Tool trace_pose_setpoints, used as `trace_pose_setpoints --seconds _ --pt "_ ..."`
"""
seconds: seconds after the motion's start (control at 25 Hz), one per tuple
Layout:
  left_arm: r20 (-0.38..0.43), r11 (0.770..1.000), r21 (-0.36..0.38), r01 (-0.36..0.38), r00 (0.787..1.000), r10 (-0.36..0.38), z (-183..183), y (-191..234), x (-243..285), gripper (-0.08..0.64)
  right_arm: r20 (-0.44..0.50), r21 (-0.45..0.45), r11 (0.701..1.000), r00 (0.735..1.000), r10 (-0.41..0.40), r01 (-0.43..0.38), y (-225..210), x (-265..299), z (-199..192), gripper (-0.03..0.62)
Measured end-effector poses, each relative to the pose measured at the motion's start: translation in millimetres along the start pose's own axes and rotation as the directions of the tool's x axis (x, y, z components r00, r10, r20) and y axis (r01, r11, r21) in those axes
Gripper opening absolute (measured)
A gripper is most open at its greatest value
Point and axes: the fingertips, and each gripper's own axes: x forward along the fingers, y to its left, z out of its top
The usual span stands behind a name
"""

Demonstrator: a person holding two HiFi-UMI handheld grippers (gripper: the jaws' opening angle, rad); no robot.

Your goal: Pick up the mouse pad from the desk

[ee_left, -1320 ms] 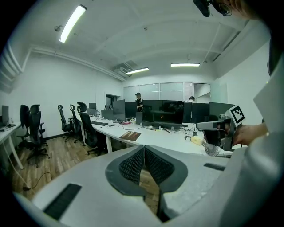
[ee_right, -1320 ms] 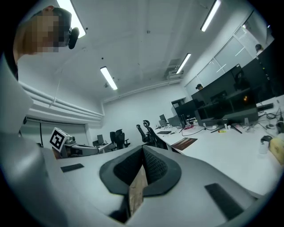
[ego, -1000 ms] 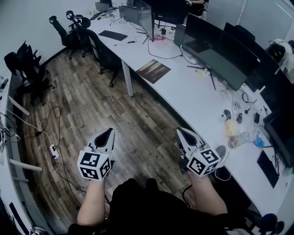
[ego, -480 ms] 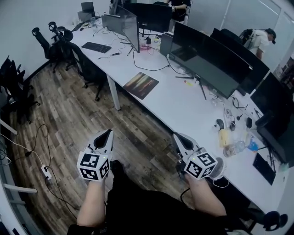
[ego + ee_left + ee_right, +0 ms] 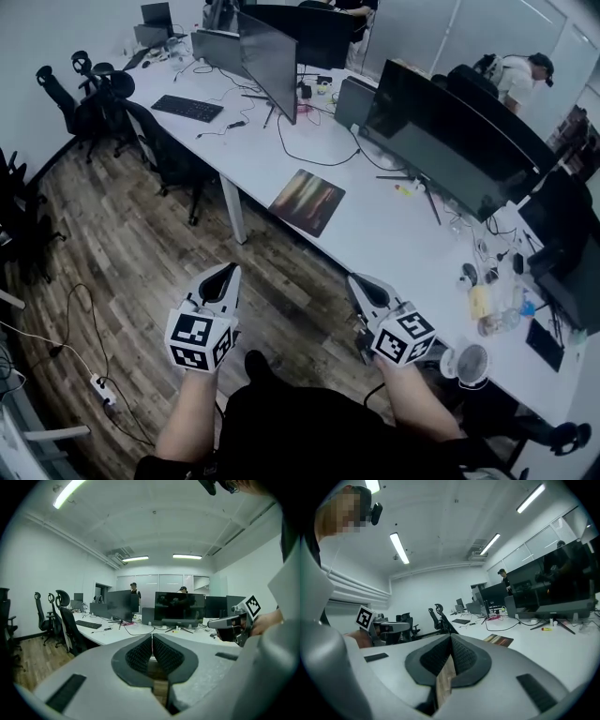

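The mouse pad point(image 5: 307, 201), dark with a reddish-orange picture, lies flat near the front edge of the long white desk point(image 5: 375, 234). The right gripper view shows it as a thin dark strip point(image 5: 498, 640) ahead and to the right. My left gripper point(image 5: 228, 274) hangs over the wood floor, shut and empty, well short of the desk. My right gripper point(image 5: 358, 284) is also shut and empty, close to the desk's front edge and below the pad in the head view. In each gripper view the black pads point(image 5: 152, 637) point(image 5: 451, 638) meet with nothing between them.
Large monitors point(image 5: 450, 141) stand behind the pad, with cables and a keyboard point(image 5: 187, 108) further left. Office chairs point(image 5: 169, 150) and a desk leg point(image 5: 234, 211) stand at the left. A small fan point(image 5: 469, 361) and bottles sit at the right. A power strip point(image 5: 101, 386) lies on the floor.
Both grippers have moved along the floor toward the desk, staying shut. The mouse pad now sits nearer and more central in the head view.
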Motion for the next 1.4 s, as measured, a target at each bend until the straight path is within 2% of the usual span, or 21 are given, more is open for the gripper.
trace_pose_setpoints --seconds 0.24,0.44,0.64,0.96,1.12,1.4 --pt "-0.008 0.999 -0.002 0.047 0.999 -0.047 2.8 82.1 17.0 0.014 -0.008 -0.036 0.999 1.0 -0.009 0.009 31.9 93.4 17.3 0.005" --pt "-0.02 0.998 -0.027 0.059 0.998 -0.059 -3.1 127.3 29.3 0.014 -0.046 -0.061 0.998 0.999 -0.022 0.019 43.3 129.9 16.2 0.005" --pt "-0.024 0.996 -0.048 0.079 0.996 -0.081 -7.9 139.5 42.4 0.014 -0.082 -0.047 0.998 0.995 -0.05 0.047 33.4 139.4 9.5 0.006" --pt "-0.042 0.994 -0.053 0.092 0.995 -0.095 -4.9 148.8 77.6 0.014 -0.071 -0.03 0.998 0.995 -0.065 0.063 -4.5 163.2 19.6 0.006" --pt "-0.065 0.994 -0.041 0.097 0.993 -0.1 2.0 154.0 113.1 0.014 -0.057 -0.012 0.998 0.996 -0.066 0.065 -34.8 181.3 26.4 0.006" --pt "-0.108 0.989 0.034 0.145 0.984 -0.141 33.1 140.7 205.4 0.014 -0.037 0.025 0.998 0.998 -0.051 0.052 -107.3 213.0 37.9 0.025"
